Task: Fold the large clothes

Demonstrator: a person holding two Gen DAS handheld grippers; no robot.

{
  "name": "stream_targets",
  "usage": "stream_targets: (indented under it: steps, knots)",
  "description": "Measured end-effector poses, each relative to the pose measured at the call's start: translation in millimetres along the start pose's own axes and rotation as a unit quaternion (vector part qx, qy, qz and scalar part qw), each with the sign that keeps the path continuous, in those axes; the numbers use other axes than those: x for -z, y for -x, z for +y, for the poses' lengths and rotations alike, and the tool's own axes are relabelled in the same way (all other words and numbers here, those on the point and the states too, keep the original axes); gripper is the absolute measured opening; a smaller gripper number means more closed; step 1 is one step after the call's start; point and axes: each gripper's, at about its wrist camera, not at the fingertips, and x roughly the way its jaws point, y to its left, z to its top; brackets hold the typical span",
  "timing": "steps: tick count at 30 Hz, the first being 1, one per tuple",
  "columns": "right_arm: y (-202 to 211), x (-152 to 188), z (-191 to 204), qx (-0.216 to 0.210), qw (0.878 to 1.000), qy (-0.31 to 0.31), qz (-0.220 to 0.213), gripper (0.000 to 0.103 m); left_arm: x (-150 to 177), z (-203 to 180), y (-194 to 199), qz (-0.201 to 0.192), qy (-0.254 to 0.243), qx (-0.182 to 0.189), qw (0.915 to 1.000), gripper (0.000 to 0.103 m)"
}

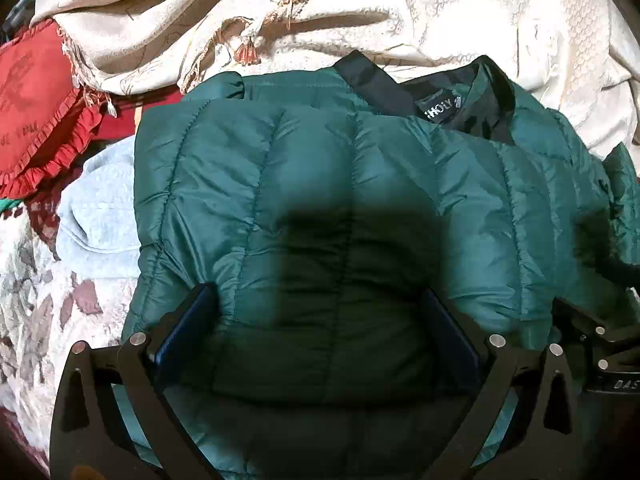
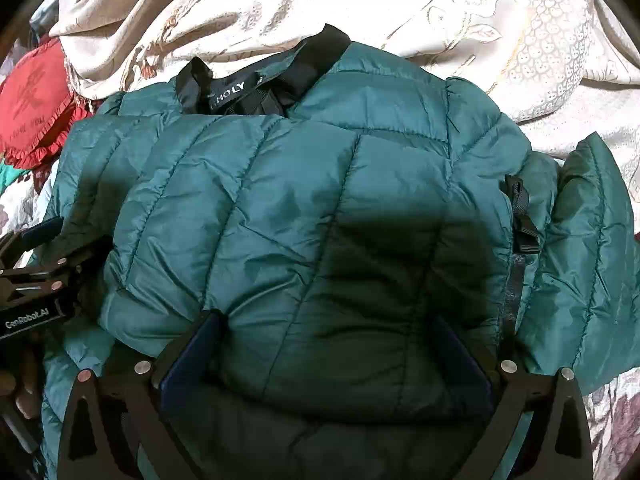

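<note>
Neck label (image 2: 233, 89) inside the teal puffer jacket's (image 2: 304, 208) black collar: white letters "HOLY", first character unclear. Left gripper's (image 2: 30, 276) body, right wrist view: "CenRobot.AI". Right gripper's (image 1: 608, 344) body, left wrist view: "DAS", cut off at frame edge.

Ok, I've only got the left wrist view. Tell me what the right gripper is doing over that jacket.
Observer: The right gripper is open. It points down at the green puffer jacket with nothing pinched between its fingers.
Operator: Check the jacket's right edge, which my view cuts off.
Observer: A black webbing strap with a loop lies along the seam there, to the right of the gripper and beyond its fingers.
</note>
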Motion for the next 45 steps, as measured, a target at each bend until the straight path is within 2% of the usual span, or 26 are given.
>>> stream_targets:
  steps: [6,9,12,14,18,23,25,28,31,34,37,38,39,40,42,44,45]
  knots:
    - [1,0,0,0.001,1.000,0.001,-0.004,0.103,4,11,20,-0.018,0.031,0.020,0.9992,0.102]
    - [4,2,0,0.003,1.000,0.001,-0.008,0.103,8,9,25,-0.027,0.030,0.023,0.9989,0.102]
    - [3,2,0,0.003,1.000,0.002,-0.008,0.103,11,3,10,0.001,0.012,0.013,0.9998,0.103]
    - [2,3,0,0.003,1.000,0.002,-0.008,0.103,9,0,4,0.007,0.002,0.005,1.0000,0.103]
    - [2,2,1,0.004,1.000,0.003,-0.007,0.103,10,-5,2,0.007,-0.006,-0.003,1.0000,0.103]
    - [9,1,-2,0.001,1.000,-0.002,-0.011,0.103,12,-4,7,0.000,0.003,0.005,1.0000,0.103]
    - [24,-2,-8,0.014,0.999,-0.009,-0.036,0.103,11,1,18,-0.008,0.014,0.016,0.9998,0.102]
    - [55,-5,-26,0.074,0.994,-0.013,-0.079,0.102,11,14,49,-0.036,0.029,0.026,0.9986,0.102]
    - [84,-1,-63,0.112,0.986,-0.049,-0.113,0.102,19,24,83,-0.080,0.027,0.015,0.9963,0.103]
    - [114,11,-120,0.163,0.971,-0.107,-0.141,0.102,35,37,98,-0.089,0.047,0.026,0.9946,0.102]
    - [140,28,-179,0.236,0.945,-0.150,-0.172,0.102,41,45,91,-0.069,0.071,0.057,0.9934,0.102]
    - [146,33,-197,0.260,0.935,-0.166,-0.175,0.102,40,44,88,-0.063,0.073,0.061,0.9935,0.102]
    - [154,42,-222,0.292,0.920,-0.192,-0.178,0.102,39,43,86,-0.063,0.074,0.060,0.9934,0.102]
    - [158,48,-239,0.306,0.911,-0.211,-0.180,0.102,38,42,84,-0.065,0.078,0.059,0.9931,0.102]
    - [162,63,-278,0.321,0.893,-0.262,-0.175,0.102,37,39,82,-0.067,0.086,0.066,0.9919,0.102]
    - [159,74,-309,0.303,0.890,-0.297,-0.169,0.101,35,35,79,-0.066,0.085,0.074,0.9914,0.102]
    - [155,76,-320,0.288,0.892,-0.307,-0.164,0.097,34,32,78,-0.066,0.079,0.074,0.9919,0.102]
